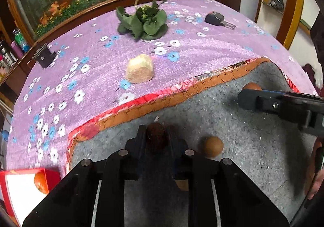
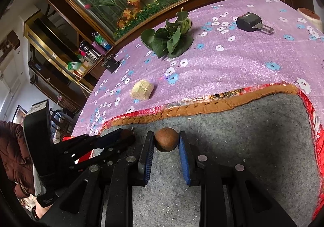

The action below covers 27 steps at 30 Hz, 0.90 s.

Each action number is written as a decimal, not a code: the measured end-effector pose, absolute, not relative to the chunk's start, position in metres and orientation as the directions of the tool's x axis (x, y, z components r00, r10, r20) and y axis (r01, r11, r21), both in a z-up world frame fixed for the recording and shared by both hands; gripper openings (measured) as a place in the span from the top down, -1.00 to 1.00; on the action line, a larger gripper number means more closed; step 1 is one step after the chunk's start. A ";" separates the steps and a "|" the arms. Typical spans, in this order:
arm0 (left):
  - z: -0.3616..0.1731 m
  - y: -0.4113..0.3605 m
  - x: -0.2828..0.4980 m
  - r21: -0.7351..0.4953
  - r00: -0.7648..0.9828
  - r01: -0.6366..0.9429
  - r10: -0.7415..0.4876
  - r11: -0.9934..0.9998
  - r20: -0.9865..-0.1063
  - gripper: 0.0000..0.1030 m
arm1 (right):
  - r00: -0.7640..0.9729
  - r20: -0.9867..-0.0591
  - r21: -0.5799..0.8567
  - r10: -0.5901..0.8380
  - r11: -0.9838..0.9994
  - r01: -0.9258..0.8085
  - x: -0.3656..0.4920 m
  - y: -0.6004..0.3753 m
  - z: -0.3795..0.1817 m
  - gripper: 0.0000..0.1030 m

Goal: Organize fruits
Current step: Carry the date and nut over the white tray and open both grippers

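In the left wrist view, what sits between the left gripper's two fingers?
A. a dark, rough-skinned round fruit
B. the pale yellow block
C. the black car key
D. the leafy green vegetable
A: the left gripper is closed on a dark rough-skinned fruit over the grey mat, while the pale block, the leafy vegetable and the key lie farther off on the purple cloth.

A purple cloth with white and blue flowers covers the worktop; the grey mat has an orange-and-red border; the round fruit is brown.
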<state>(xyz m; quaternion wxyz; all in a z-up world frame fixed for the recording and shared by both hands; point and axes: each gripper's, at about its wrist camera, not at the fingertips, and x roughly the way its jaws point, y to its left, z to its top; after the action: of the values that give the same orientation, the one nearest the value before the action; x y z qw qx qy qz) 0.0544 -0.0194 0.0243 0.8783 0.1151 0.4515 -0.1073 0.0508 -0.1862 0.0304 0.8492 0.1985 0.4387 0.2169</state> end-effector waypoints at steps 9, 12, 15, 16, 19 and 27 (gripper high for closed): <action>0.064 0.031 -0.029 0.014 0.698 0.177 -0.116 0.984 -0.707 0.67 | 0.512 -0.648 0.511 0.563 0.821 -0.255 0.039 -0.165 0.030 0.52; 0.073 0.058 -0.065 -0.005 0.728 0.124 -0.094 0.992 -0.679 0.67 | 0.453 -0.639 0.552 0.622 0.781 -0.292 0.030 -0.141 0.031 0.52; 0.078 0.089 -0.094 0.015 0.750 0.052 -0.029 0.999 -0.661 0.67 | 0.393 -0.642 0.536 0.658 0.752 -0.384 0.014 -0.093 0.038 0.53; 0.079 0.103 -0.104 0.020 0.752 0.020 -0.002 1.000 -0.659 0.67 | 0.365 -0.638 0.532 0.678 0.731 -0.427 0.005 -0.070 0.042 0.53; 0.079 0.140 -0.121 0.019 0.751 -0.067 0.063 0.998 -0.657 0.66 | 0.300 -0.614 0.552 0.730 0.668 -0.498 -0.012 -0.021 0.050 0.53; 0.060 0.201 -0.142 0.054 0.715 -0.221 0.200 0.974 -0.670 0.66 | 0.205 -0.626 0.495 0.752 0.586 -0.642 -0.054 0.076 0.053 0.54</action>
<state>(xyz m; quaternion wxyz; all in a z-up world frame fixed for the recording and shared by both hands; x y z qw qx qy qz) -0.1423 0.2012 0.0598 0.9259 -0.0149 0.3601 0.1136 -0.0543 0.0758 0.0535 0.7735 0.0627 0.4413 0.4505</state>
